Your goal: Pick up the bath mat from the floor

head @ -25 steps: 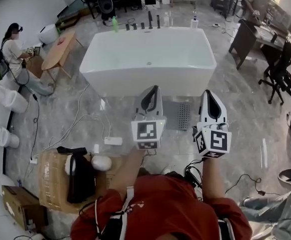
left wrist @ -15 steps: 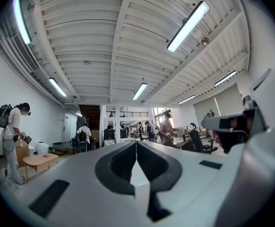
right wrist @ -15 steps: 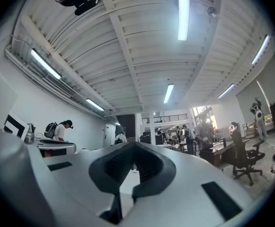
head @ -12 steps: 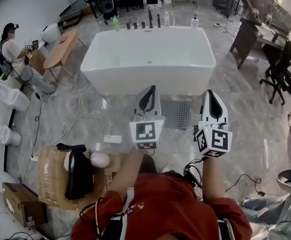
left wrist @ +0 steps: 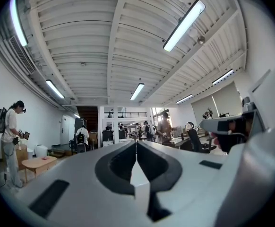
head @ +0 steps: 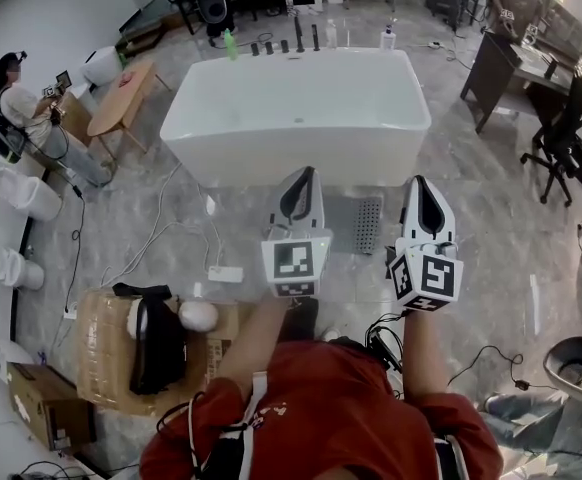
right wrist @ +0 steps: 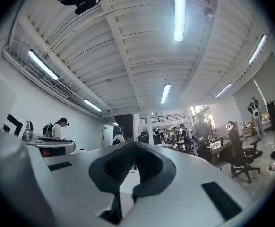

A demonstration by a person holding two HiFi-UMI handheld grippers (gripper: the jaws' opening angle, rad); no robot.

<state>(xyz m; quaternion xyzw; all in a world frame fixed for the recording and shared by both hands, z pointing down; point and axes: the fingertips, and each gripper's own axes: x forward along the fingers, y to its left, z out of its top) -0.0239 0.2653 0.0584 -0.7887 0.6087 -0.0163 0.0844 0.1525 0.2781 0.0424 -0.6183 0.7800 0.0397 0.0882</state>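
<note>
The grey bath mat [head: 356, 220] lies flat on the tiled floor just in front of the white bathtub [head: 296, 118], partly hidden behind my two grippers. My left gripper [head: 301, 174] and right gripper [head: 418, 181] are held side by side at chest height, well above the mat, both shut with nothing between the jaws. In the left gripper view the left gripper [left wrist: 136, 144] points level across the room, jaws pressed together. The right gripper [right wrist: 134, 146] does the same in the right gripper view. Neither gripper view shows the mat.
A power strip [head: 226, 276] and cables trail over the floor left of the mat. A cardboard box [head: 101, 358] with a black bag stands at my left. Toilets [head: 16, 198], a wooden table [head: 121, 98], a person [head: 21, 108] and an office chair [head: 561, 143] ring the area.
The head view has shifted slightly, so the bathtub sits a little higher in the picture. Both grippers keep the same raised, shut pose.
</note>
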